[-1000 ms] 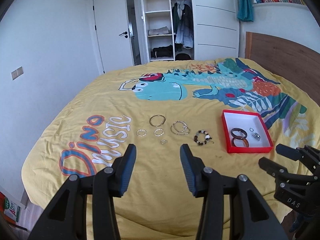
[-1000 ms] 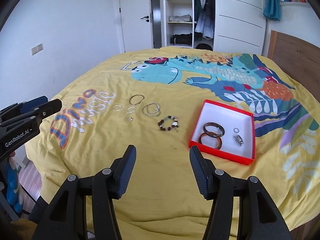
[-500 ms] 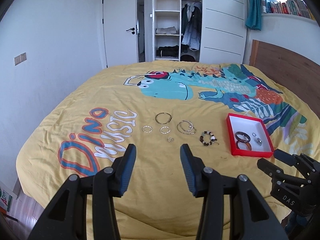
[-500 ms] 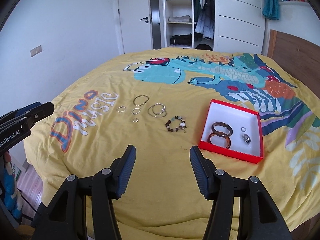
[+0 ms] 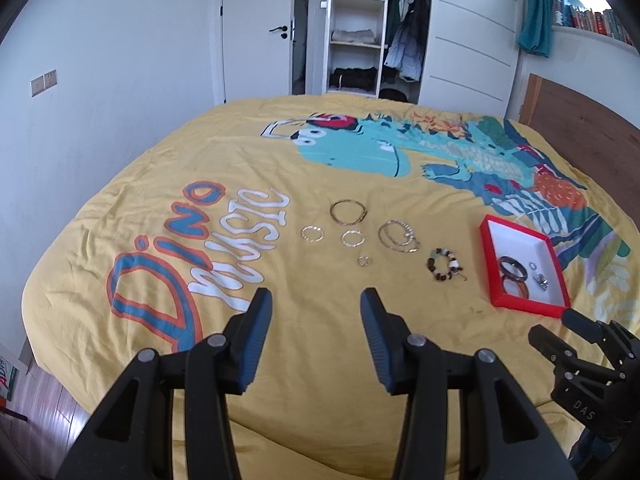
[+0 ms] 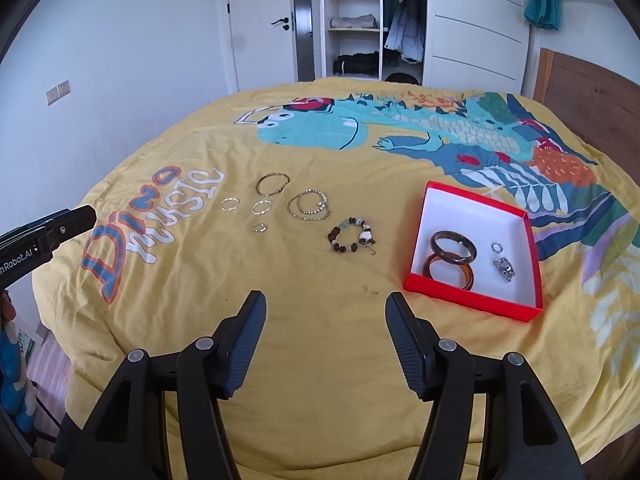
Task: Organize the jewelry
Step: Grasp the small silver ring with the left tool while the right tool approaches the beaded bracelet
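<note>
Loose jewelry lies on the yellow bedspread: a gold bangle (image 5: 349, 211), two small hoops (image 5: 312, 234), a tiny ring (image 5: 363, 260), a pile of thin chain bracelets (image 5: 397, 235) and a beaded bracelet (image 6: 352, 236). A red box (image 6: 468, 300) with a white inside holds two brown bangles (image 6: 452, 246), a small ring and a silver charm (image 6: 505, 269). My left gripper (image 5: 316, 304) is open above the near bedspread, short of the rings. My right gripper (image 6: 326, 310) has its jaws opening with nothing between them, just short of the beaded bracelet.
The bed fills the middle, with a wooden headboard (image 6: 592, 96) on the right, a white wall on the left and an open wardrobe (image 6: 356, 20) behind. The near edge of the bed drops to the floor at lower left.
Both grippers have come down and closer to the bed, so the jewelry and red box look larger. The right gripper's jaws stand a little wider than before.
</note>
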Motion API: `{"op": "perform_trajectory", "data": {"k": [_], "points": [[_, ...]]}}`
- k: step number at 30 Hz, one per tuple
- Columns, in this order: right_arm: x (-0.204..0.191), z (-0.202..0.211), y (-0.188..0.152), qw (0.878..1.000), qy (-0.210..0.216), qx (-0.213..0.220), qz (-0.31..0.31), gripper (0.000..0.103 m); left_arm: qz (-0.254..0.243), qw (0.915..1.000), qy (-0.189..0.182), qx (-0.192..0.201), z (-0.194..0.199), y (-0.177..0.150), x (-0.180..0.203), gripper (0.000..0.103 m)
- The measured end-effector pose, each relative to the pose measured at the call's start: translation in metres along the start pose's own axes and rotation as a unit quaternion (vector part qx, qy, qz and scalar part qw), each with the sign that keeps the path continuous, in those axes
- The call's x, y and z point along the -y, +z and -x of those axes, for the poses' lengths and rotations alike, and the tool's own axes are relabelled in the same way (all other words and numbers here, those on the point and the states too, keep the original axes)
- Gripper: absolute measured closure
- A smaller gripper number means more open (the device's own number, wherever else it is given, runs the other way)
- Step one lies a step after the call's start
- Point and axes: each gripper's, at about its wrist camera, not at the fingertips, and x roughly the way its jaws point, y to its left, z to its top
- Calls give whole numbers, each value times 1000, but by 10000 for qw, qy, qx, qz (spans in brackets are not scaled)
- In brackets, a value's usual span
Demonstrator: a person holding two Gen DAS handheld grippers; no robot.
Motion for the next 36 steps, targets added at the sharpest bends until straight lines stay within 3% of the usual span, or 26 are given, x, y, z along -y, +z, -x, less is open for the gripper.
{"op": "perform_trajectory", "data": {"k": [12, 26, 30, 36], "points": [[9, -50, -8, 9991, 121, -389, -116, 41, 281, 9973, 195, -657, -65, -21, -29, 59], [24, -118, 15, 9979, 275, -535, -244, 41, 195, 9936, -159, -1105, -142, -11, -2, 59], [29, -137, 27, 9974, 316, -527, -377, 31, 196, 9931, -369, -1094, -162, 1, 6, 59], [27, -171, 49, 9976, 152, -582, -338, 25, 121, 9910, -719, -1121, -196, 18, 23, 59]]}}
